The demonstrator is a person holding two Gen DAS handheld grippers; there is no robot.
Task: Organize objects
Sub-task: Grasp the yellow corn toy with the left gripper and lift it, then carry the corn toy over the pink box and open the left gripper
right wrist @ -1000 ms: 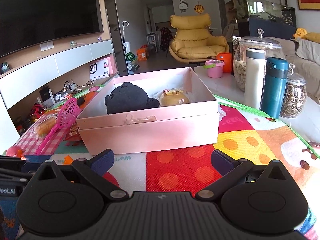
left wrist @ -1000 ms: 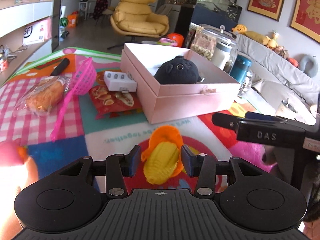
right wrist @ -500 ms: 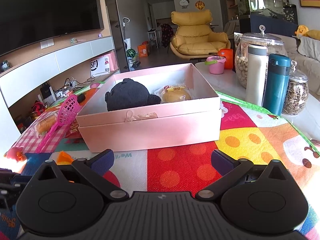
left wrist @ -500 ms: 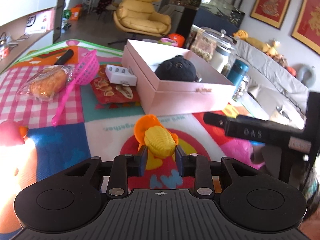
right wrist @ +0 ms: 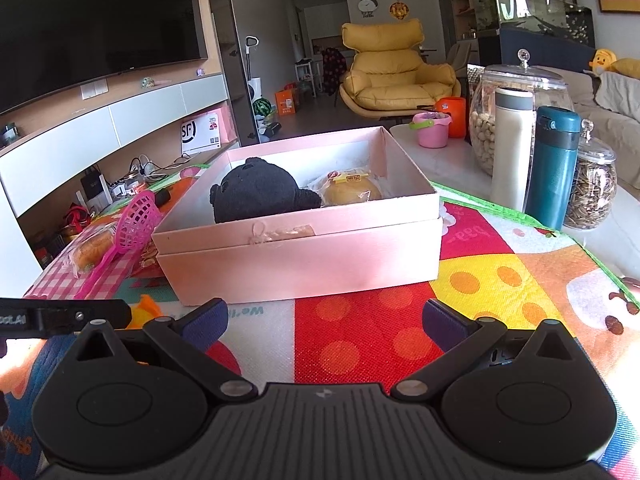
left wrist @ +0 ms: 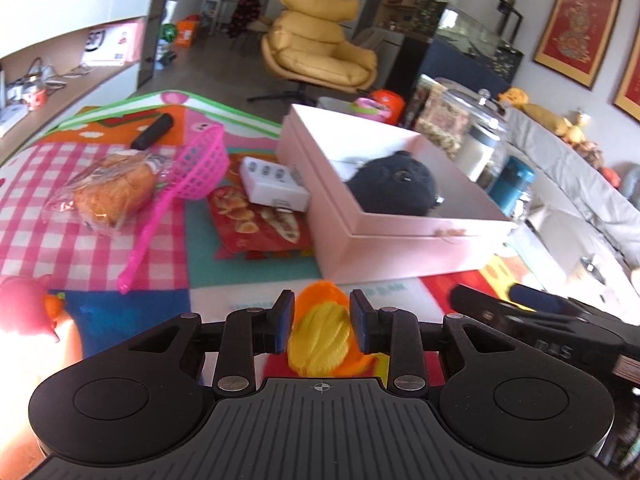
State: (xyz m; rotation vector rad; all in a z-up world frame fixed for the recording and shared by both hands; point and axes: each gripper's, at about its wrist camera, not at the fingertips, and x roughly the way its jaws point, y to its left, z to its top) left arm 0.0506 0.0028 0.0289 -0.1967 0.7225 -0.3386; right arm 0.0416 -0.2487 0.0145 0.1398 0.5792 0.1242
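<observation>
Sunlit living-room clutter, a yellow armchair and shelves, lies far beyond a bench covered with a bright patchwork play mat. The left gripper has just been closing, and its blue pads now press both sides of a yellow-and-orange ridged plastic toy; a second ago the toy sat loose between wider jaws. Directly ahead of this gripper, slightly to its right, stands the open pink cardboard box, already holding a black plush toy and, seen from the right wrist view, a wrapped golden bun. Ahead to its left lie a pink plastic mesh scoop, a bagged orange bread roll, a red snack packet and a white rectangular case, none yet boxed. The right gripper hovers with jaws spread wide and nothing between them, the box just ahead of it. With the toy gripped, the pick appears done; the likely next step is carrying it forward over the box's near wall and releasing it inside.
</observation>
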